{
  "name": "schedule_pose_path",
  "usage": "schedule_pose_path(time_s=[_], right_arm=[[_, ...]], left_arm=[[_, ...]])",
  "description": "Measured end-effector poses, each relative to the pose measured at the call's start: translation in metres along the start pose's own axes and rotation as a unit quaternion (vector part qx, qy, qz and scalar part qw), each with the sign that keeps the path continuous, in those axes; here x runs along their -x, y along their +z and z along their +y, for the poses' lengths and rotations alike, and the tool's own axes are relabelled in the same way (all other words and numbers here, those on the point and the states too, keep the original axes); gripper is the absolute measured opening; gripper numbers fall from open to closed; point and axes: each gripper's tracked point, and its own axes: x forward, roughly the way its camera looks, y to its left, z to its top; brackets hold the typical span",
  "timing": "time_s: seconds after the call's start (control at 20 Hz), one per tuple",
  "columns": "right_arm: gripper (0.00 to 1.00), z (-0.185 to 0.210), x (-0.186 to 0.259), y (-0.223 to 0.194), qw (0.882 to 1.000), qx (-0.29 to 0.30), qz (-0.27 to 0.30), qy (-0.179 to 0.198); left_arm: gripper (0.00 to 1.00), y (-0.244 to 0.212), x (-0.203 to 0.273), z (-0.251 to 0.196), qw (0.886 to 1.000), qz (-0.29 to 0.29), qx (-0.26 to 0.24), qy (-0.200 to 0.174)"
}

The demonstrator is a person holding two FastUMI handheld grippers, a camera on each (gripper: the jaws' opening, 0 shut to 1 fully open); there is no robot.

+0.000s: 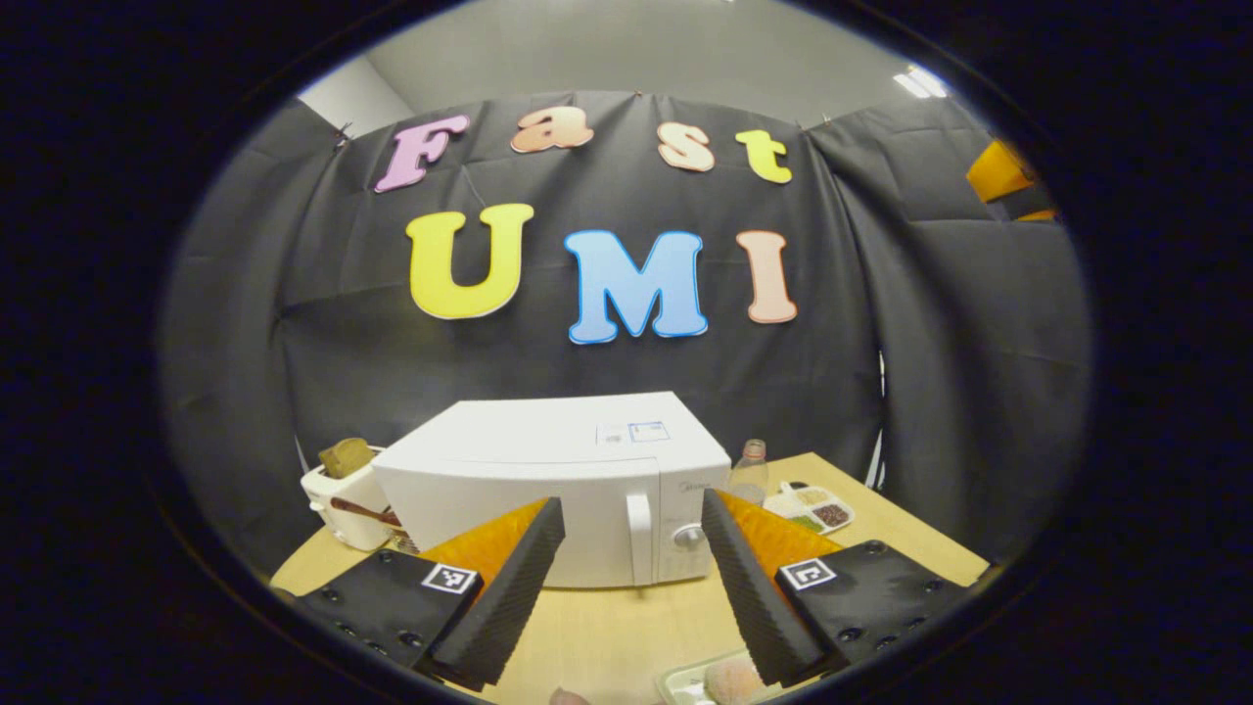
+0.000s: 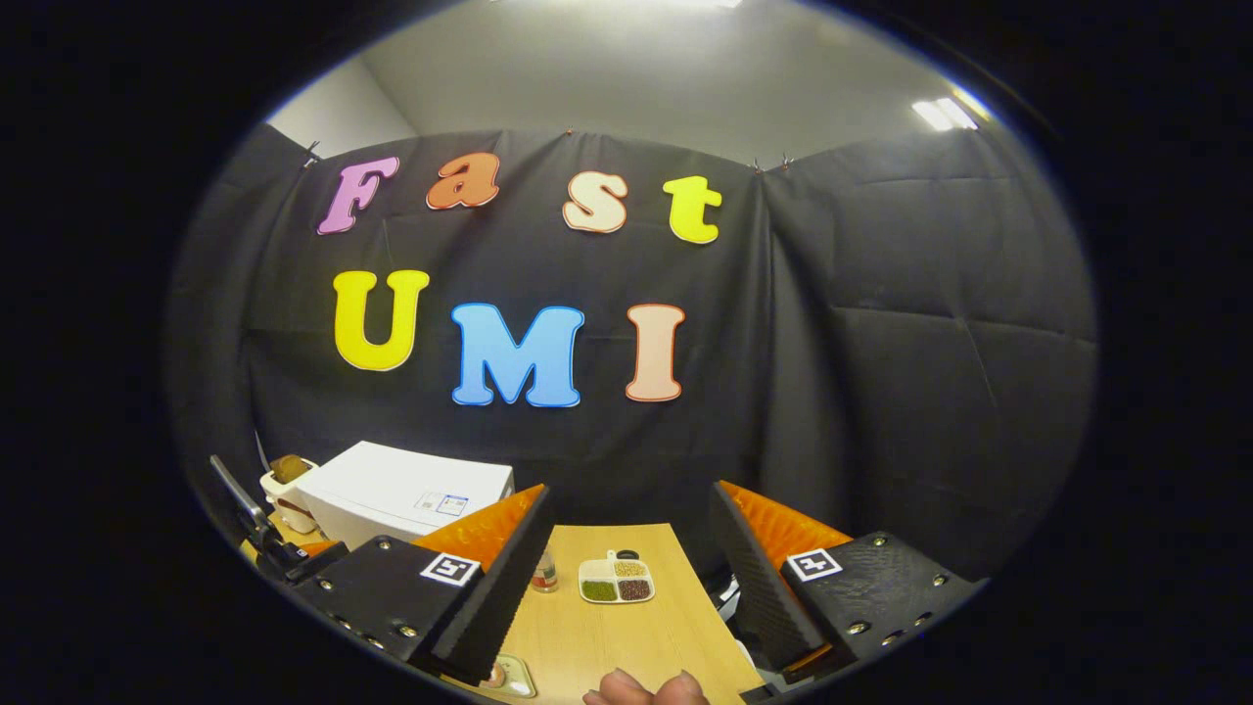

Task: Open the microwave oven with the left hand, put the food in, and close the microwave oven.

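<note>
On the wooden table (image 1: 626, 627), as the left gripper view showed it, a white microwave oven (image 1: 558, 490) sat with its door shut. Its tall white handle (image 1: 638, 537) and a round knob (image 1: 689, 536) were on the right part of its front. The left gripper (image 1: 631, 597) hung in the air in front of the oven, its two fingers spread wide apart and holding nothing. It did not touch the oven. A white toaster (image 1: 343, 504) with a brown slice poking out stood just beside the oven's left side. A small clear bottle (image 1: 751, 470) stood by the oven's right side, and next to it lay a white divided dish (image 1: 811, 509) with beans and seeds in its little sections. At the near edge of the table was a small tray (image 1: 685, 685) with pink food (image 1: 732, 681) on it, close under the gripper. Over in the right gripper view, the oven (image 2: 401, 494) was far to the left, partly hidden behind one finger. The right gripper (image 2: 626, 587) was also spread wide and held nothing, above the table (image 2: 626, 636). The divided dish (image 2: 615, 581) lay between its fingers farther off, with the bottle (image 2: 544, 573) to the left of it. A corner of the food tray (image 2: 509, 676) peeked out low down, and the tips of a hand (image 2: 646, 688) showed at the bottom edge.
</note>
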Motion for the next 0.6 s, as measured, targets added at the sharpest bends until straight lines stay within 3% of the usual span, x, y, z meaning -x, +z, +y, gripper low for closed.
schedule_pose_path(time_s=[0.35, 0.55, 0.6], right_arm=[[0.96, 0.008, -0.011, -0.020, 0.999, 0.030, 0.036, -0.020], [0.96, 0.005, -0.011, -0.025, 0.998, 0.033, 0.045, -0.031], [0.96, 0.004, -0.012, -0.027, 0.998, 0.033, 0.048, -0.033]], left_arm=[[0.95, -0.093, -0.088, -0.002, 0.998, 0.062, 0.027, -0.015], [0.97, -0.121, -0.130, -0.008, 0.996, 0.081, 0.022, -0.020], [0.93, -0.122, -0.139, -0.009, 0.997, 0.078, 0.021, -0.021]])
